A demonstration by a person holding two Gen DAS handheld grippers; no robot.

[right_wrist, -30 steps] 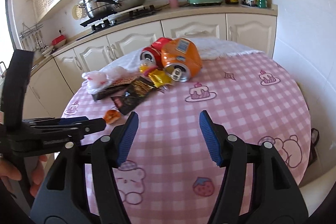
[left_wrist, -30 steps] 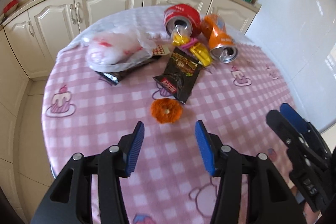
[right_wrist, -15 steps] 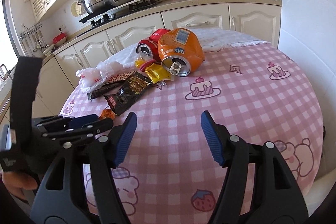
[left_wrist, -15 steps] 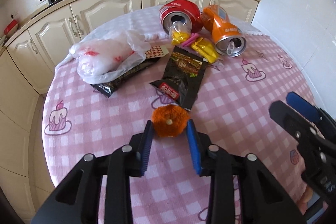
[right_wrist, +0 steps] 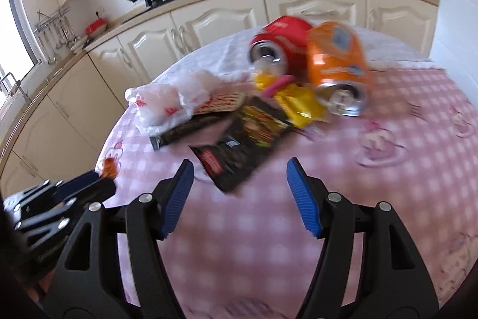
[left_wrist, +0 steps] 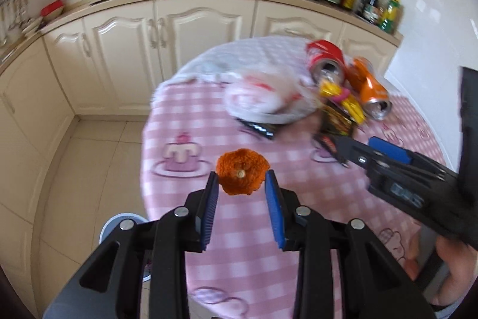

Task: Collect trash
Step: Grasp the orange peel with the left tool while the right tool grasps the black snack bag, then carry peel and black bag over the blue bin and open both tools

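Observation:
My left gripper (left_wrist: 240, 180) is shut on an orange peel (left_wrist: 241, 171) and holds it above the left part of the pink checked table (left_wrist: 313, 229). The peel also shows small in the right wrist view (right_wrist: 110, 168). My right gripper (right_wrist: 240, 193) is open and empty, just short of a black snack wrapper (right_wrist: 242, 145). Behind it lie a yellow wrapper (right_wrist: 298, 103), a red can (right_wrist: 276, 45), an orange can (right_wrist: 339, 65) and a white plastic bag (right_wrist: 170, 100), all on their sides or flat.
Cream kitchen cabinets (left_wrist: 179, 50) and a counter with pots and bottles run behind the table. A round blue-rimmed bin (left_wrist: 119, 226) stands on the tiled floor left of the table. The table edge curves close on the left.
My left gripper has closed on the orange peel, lifted it and swung left toward the table edge. My right gripper has moved forward toward the black wrapper, still open.

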